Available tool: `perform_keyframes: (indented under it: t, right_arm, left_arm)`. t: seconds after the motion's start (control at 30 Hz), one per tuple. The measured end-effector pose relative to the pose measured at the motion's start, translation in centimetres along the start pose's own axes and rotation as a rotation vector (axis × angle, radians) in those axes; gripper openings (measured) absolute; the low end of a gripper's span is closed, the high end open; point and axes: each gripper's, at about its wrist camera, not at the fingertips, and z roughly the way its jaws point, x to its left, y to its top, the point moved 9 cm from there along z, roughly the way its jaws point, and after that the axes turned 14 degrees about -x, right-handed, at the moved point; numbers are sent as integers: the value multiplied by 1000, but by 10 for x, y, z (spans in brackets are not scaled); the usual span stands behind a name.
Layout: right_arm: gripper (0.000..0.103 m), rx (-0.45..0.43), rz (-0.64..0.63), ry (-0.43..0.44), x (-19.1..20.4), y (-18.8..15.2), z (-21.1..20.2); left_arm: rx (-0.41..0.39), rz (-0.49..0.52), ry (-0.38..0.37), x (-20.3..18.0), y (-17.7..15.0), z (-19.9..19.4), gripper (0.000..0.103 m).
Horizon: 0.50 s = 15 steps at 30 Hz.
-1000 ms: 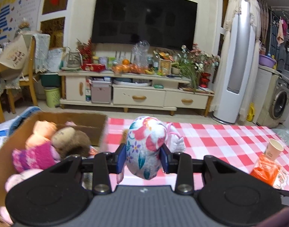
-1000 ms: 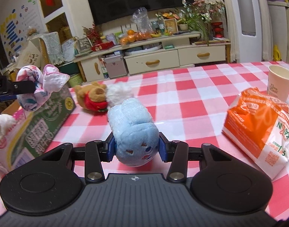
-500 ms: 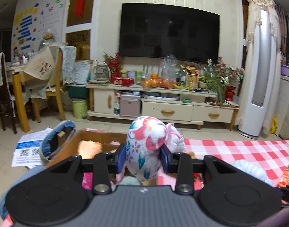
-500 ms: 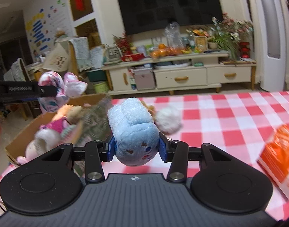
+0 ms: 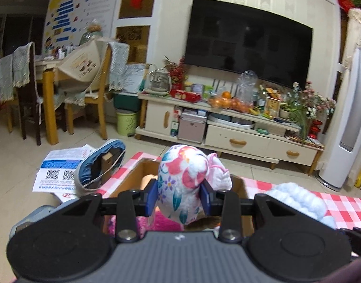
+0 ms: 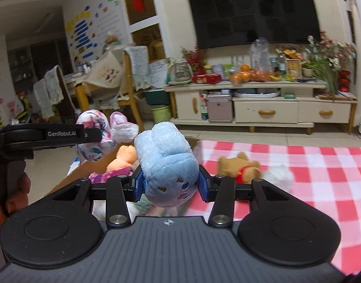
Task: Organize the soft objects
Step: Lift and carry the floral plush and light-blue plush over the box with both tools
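Both toys now higher above cardboard box (image 5: 241,184): floral plush (image 5: 182,181) upright in pinching left tongs (image 5: 179,194), blue plush (image 6: 167,165) likewise in right tongs (image 6: 169,185).

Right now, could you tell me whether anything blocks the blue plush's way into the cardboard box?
Nothing visible does. The blue plush, clamped in the right gripper, hangs by the open-topped cardboard box; the left gripper holds the floral plush over it, alongside.
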Motion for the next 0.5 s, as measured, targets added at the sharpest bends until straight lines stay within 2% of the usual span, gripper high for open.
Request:
perform_keyframes:
  t: [0.23, 0.5]
  right_arm:
    - [56, 41, -30, 46, 23, -8, 39]
    - [56, 95, -68, 80, 34, -22, 53]
  left_arm:
    - [51, -23, 38, 19, -11, 15, 36]
    - [112, -25, 73, 29, -27, 28, 36]
